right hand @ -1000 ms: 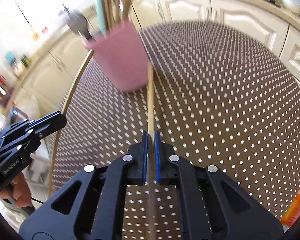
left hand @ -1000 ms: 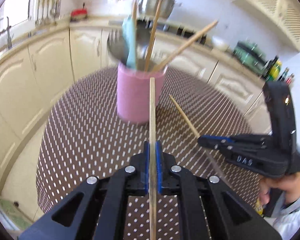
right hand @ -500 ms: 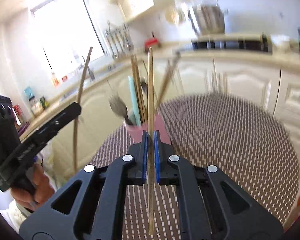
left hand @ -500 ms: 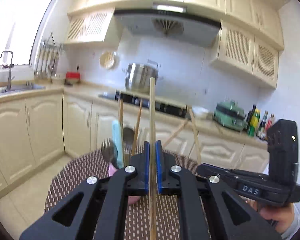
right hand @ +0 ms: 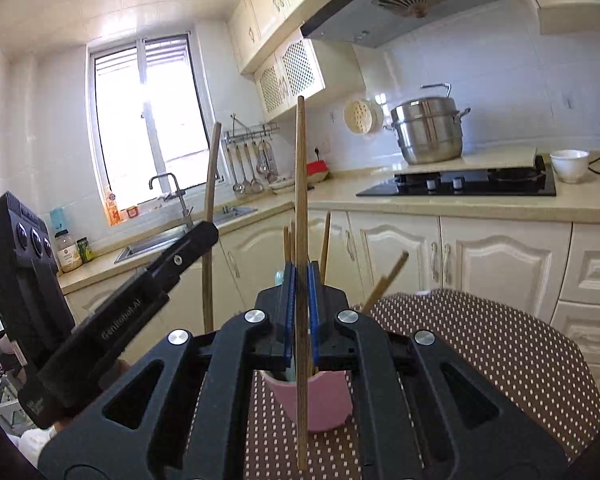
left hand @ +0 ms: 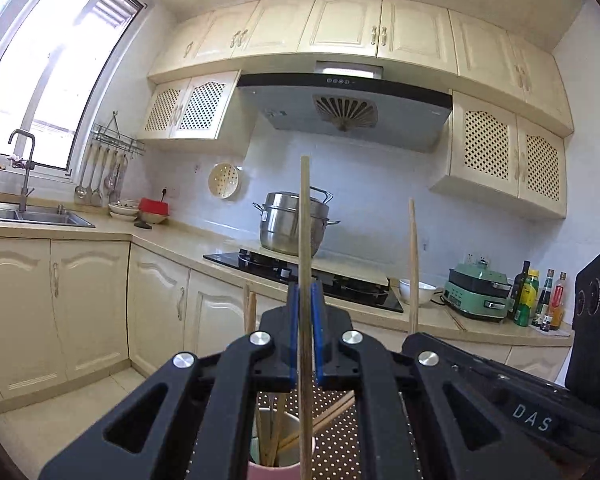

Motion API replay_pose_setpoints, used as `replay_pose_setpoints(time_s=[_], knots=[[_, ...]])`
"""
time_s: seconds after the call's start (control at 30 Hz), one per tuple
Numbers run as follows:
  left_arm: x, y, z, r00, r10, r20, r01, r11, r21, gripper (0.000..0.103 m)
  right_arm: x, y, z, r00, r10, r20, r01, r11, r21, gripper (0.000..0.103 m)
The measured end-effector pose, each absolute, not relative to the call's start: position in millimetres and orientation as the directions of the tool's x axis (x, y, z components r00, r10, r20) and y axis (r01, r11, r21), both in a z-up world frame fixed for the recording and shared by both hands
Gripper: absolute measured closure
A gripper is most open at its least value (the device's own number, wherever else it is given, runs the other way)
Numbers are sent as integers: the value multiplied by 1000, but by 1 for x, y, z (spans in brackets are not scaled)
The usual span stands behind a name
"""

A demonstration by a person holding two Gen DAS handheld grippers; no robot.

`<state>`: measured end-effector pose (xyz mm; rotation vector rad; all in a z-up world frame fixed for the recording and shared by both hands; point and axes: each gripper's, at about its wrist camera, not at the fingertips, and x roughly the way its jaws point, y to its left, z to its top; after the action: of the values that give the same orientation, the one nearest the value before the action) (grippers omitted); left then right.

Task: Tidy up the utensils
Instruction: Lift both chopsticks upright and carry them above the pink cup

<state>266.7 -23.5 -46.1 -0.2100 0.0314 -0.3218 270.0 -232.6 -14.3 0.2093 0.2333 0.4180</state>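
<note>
Left claw (left hand: 305,336) clenched on upright chopstick (left hand: 305,240), right claw (right hand: 300,300) clamping another chopstick (right hand: 300,184) vertically

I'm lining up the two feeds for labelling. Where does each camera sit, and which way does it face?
Left wrist: rides the left gripper, looking about level at the stove wall; its own fingers clamp an upright chopstick; the right gripper shows at right.
Right wrist: rides the right gripper, facing the window corner; its own chopstick stands clamped; the left gripper and a hand show at left.
Shared: pink cup, steel pot, dotted table.
</note>
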Motion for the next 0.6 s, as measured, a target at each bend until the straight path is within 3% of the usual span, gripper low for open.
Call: replay_pose_setpoints(time_s=[0.33, 0.6], knots=[[293, -21, -43, 963, -242, 119, 263, 938, -224, 97, 296, -218, -10, 898, 425, -110, -395, 891, 224, 96], [308, -24, -51, 961, -227, 160, 259, 939, -224, 97, 307, -220, -14, 909, 412, -67, -386, 891, 240, 96]])
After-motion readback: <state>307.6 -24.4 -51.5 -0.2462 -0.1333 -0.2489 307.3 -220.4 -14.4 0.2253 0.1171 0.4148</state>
